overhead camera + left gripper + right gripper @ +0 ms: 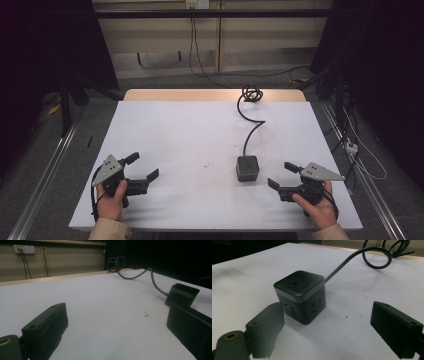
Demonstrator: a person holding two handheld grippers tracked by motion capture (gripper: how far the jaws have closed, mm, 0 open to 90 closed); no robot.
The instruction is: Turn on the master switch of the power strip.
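1. On the white table top (190, 145), right of the middle and toward the person's side, stands a dark cube-shaped socket block (247, 168); it sits flat and upright, with a small button on its top face and outlet slots on the side faces seen in the right gripper view (300, 296).
2. No container is on the table; the cube is the one loose thing there, and nothing rests on it.
3. A black cable (252, 127) leaves the cube's far side, snakes away across the sheet and ends in a loose coil (251, 93) at the far edge.
4. The right gripper (282, 176), held in the right hand (316, 202), lies just beside the cube on its right, apart from it; its jaws stand wide apart and hold nothing. In its own view the cube sits ahead of the left-hand jaw, partly behind it.
5. The left gripper (142, 166), held in the left hand (112, 196), rests well apart from the cube near the table's left side, jaws spread and empty. From its view the cube (182, 294) is partly hidden behind one jaw.
6. Nothing stands between either gripper and the cube.
7. A few tiny specks (206, 165) mark the sheet near the middle; what they are cannot be told.
8. Beyond the table, wall sockets (24, 249) with leads show on the pale wall; the room's sides are too dark to make out.
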